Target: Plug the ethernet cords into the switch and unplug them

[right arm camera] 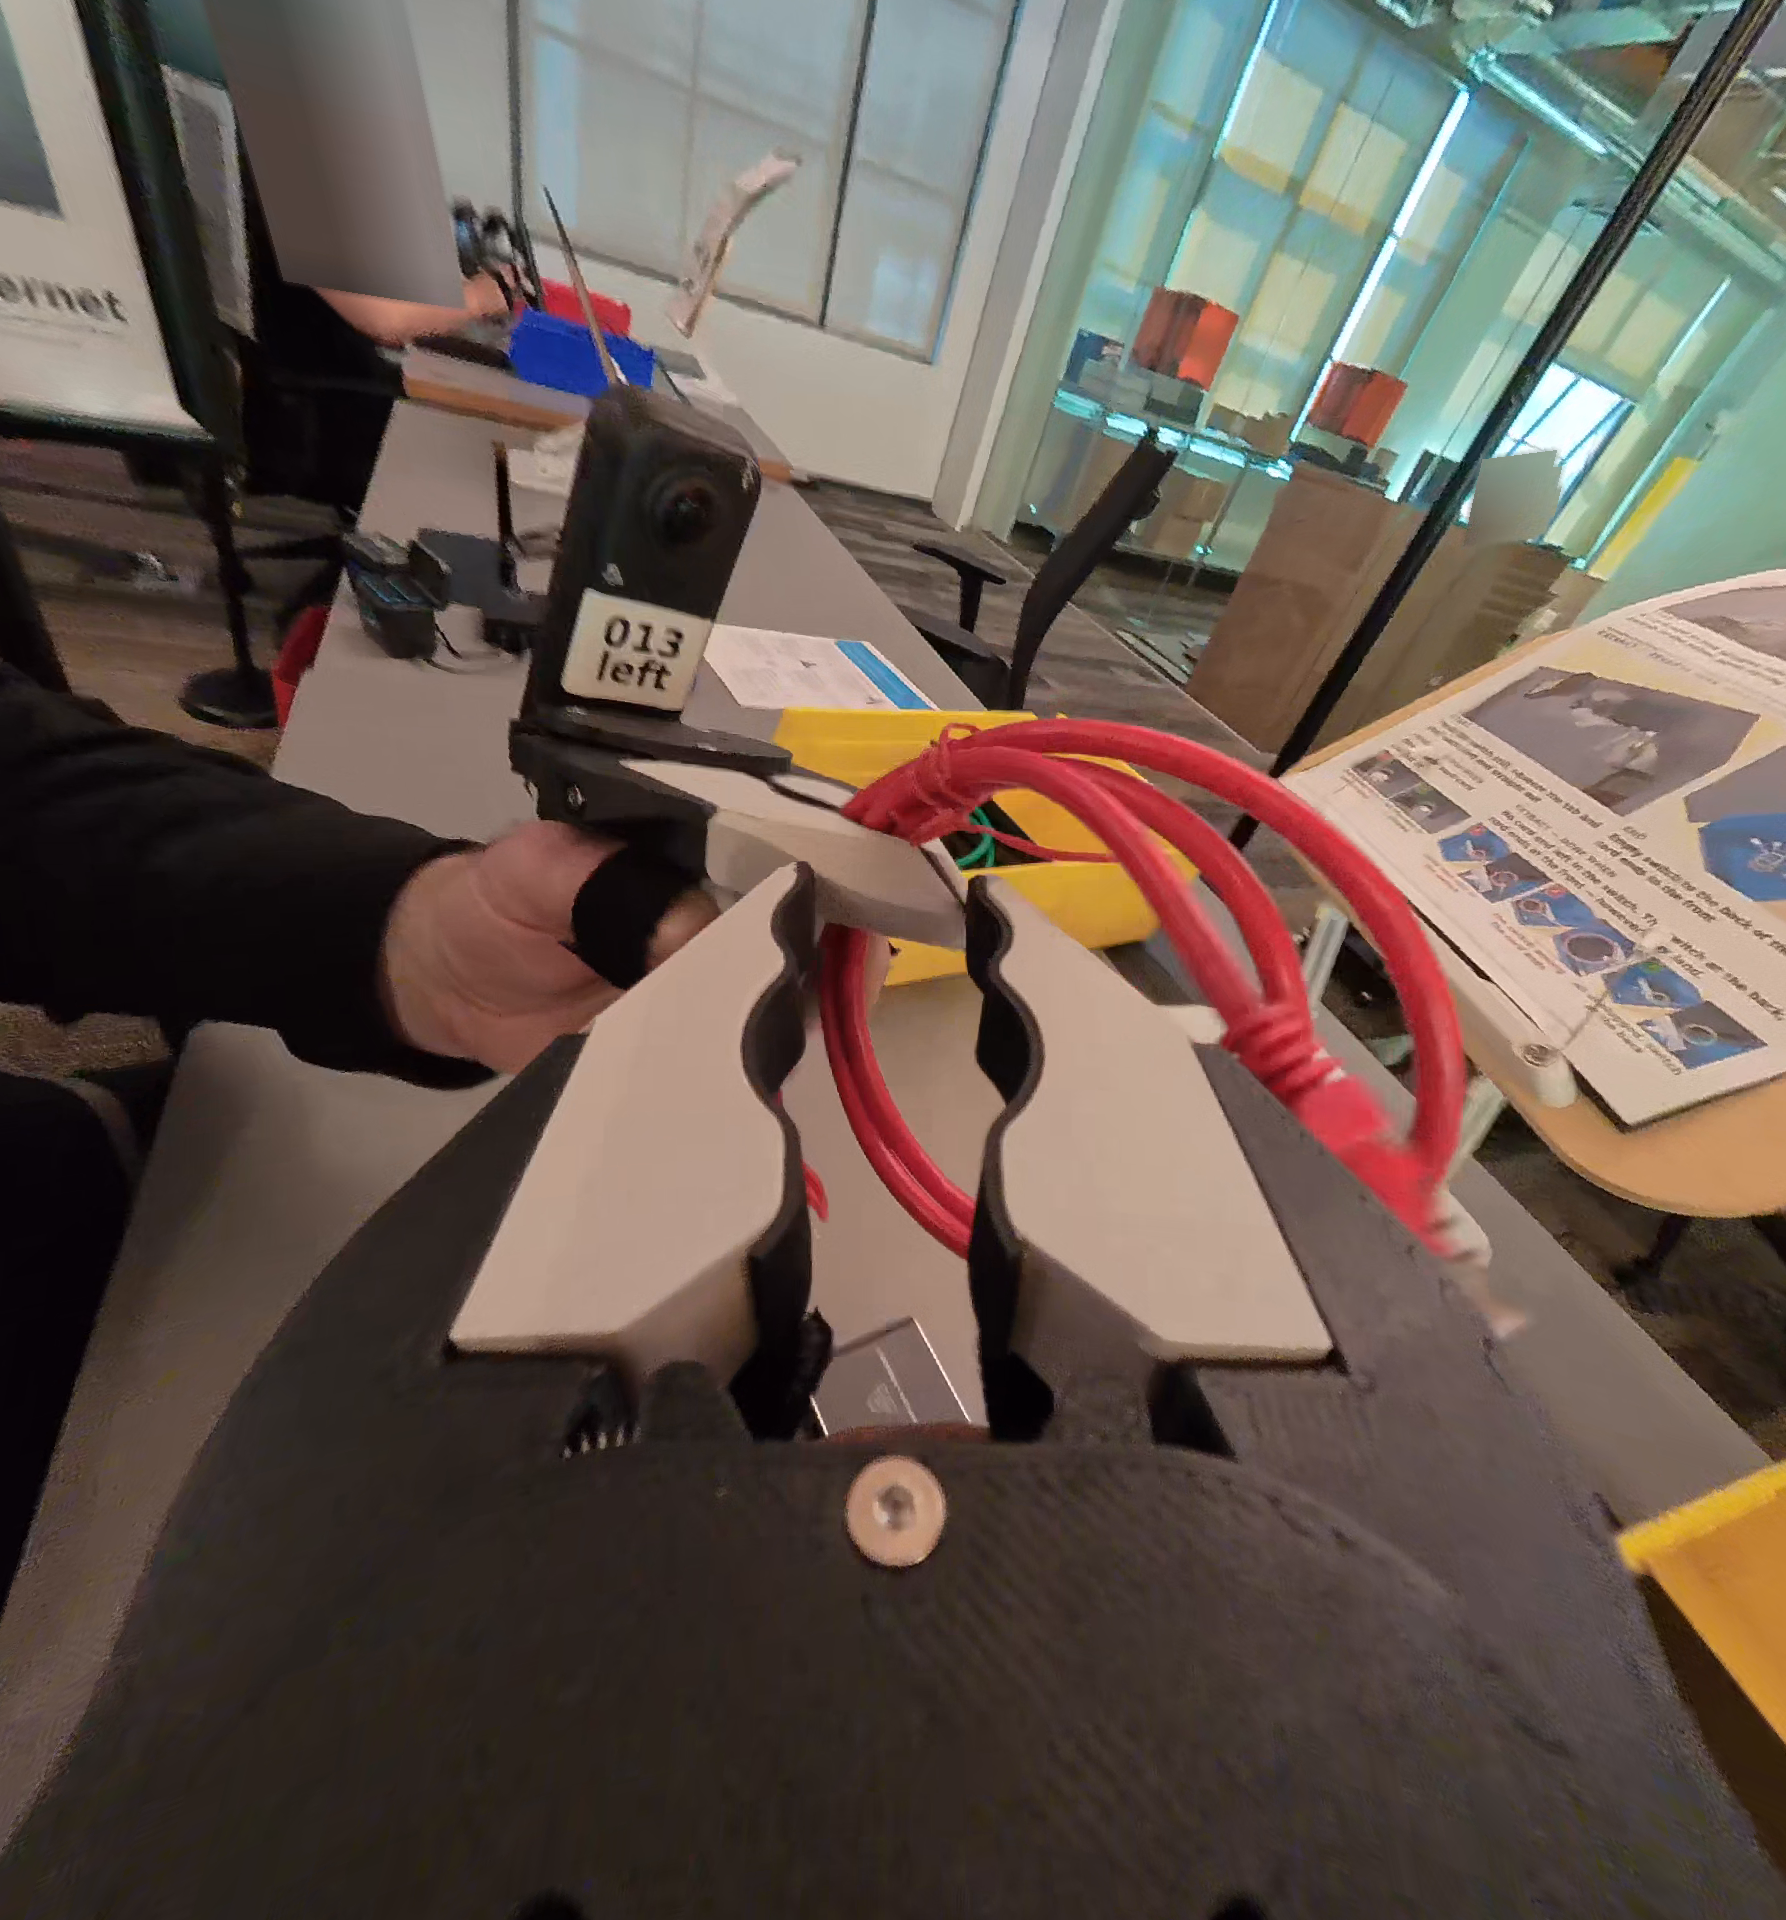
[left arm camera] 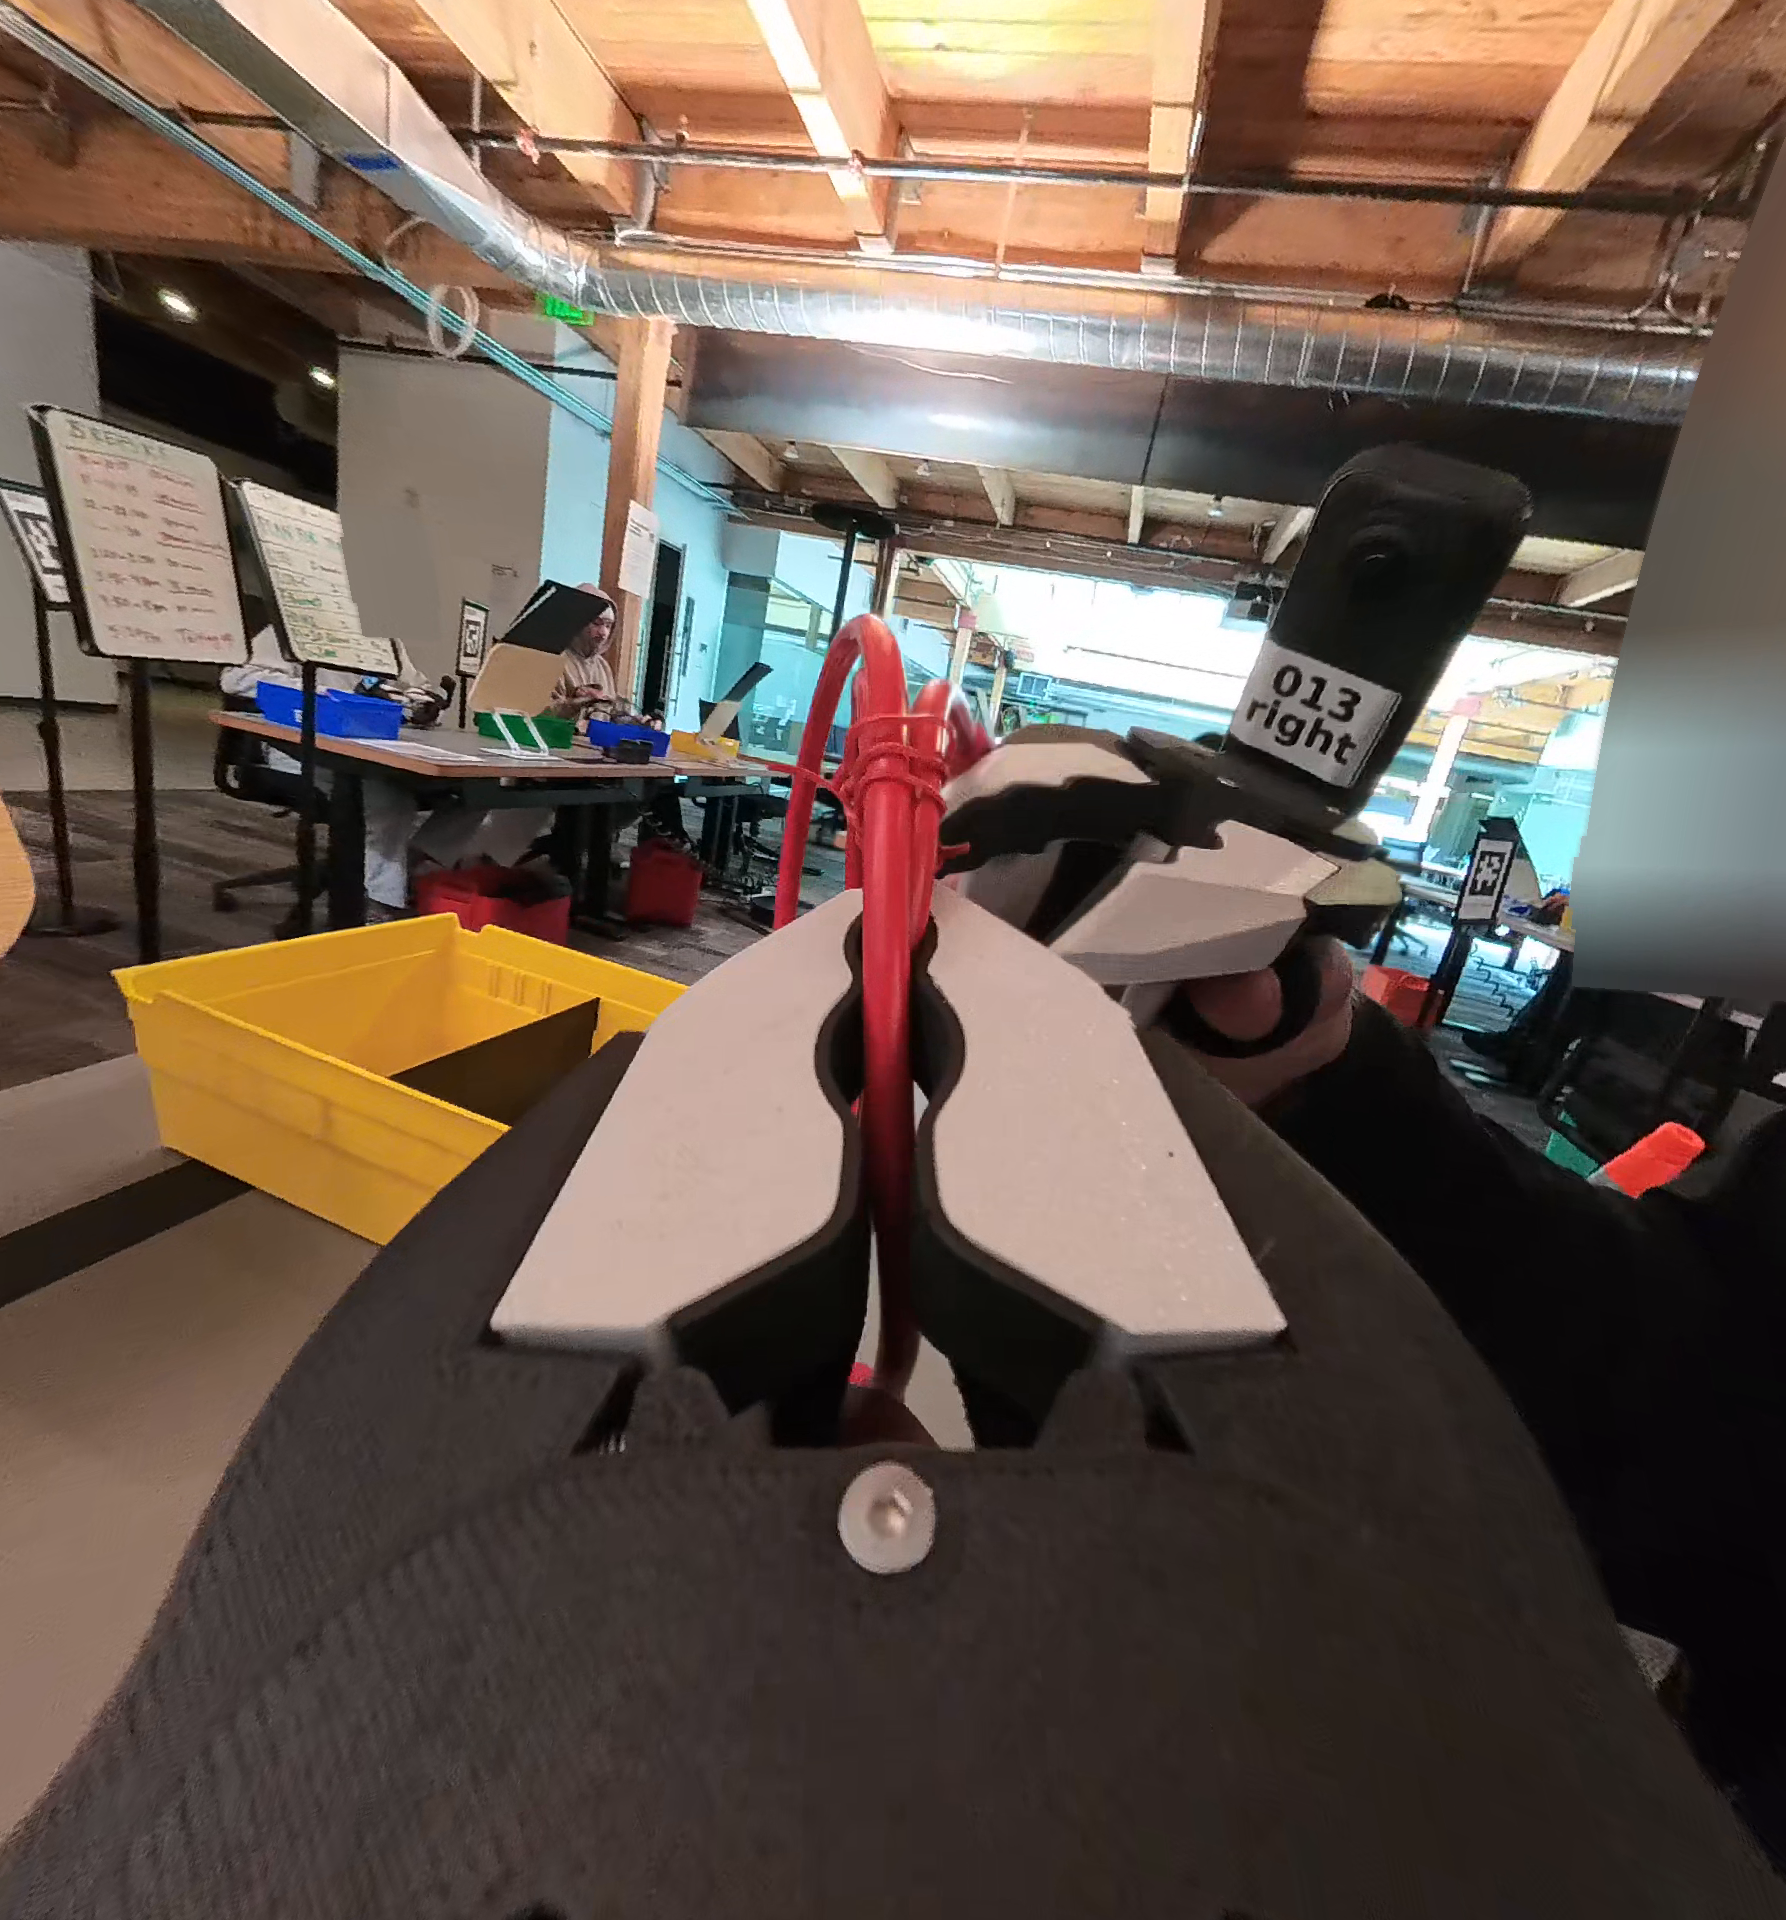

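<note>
Two tongs meet: your left tongs pinch the coiled red ethernet cord above the table; your right tongs stand spread around its loop. Only a grey corner of the switch shows.

The coiled red cord hangs in the air between the two grippers, its loops filling the gap between the right gripper's parted fingers. The left gripper is closed on the cord, right in front of the right gripper. A yellow bin stands on the surface to the left; bare surface lies before it. A tilted instruction board crowds the right side.
</note>
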